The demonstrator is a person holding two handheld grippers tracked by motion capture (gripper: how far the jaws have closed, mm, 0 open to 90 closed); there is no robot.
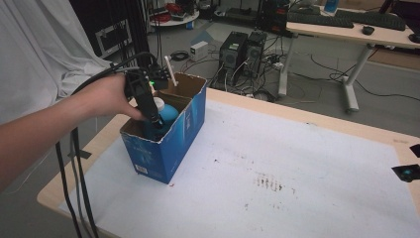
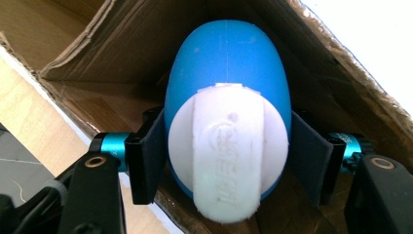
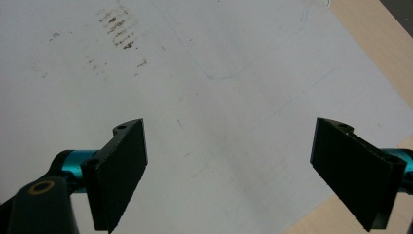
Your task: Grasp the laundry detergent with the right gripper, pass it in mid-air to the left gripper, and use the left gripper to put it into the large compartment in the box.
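Note:
A blue bottle with a white cap stands inside an open blue cardboard box at the table's left. My left gripper reaches down into the box, and its two black pads lie against the bottle's sides just below the cap. The box's brown inner walls surround the bottle. My right gripper stands open over the white table cover, with nothing between its jaws. Its tips peek in at the table's right edge.
A white stick-like item pokes up from the box's far compartment. Brown smudges mark the white cover. Black cables trail from the left gripper over the table's left edge. Computer towers and a desk stand beyond the table.

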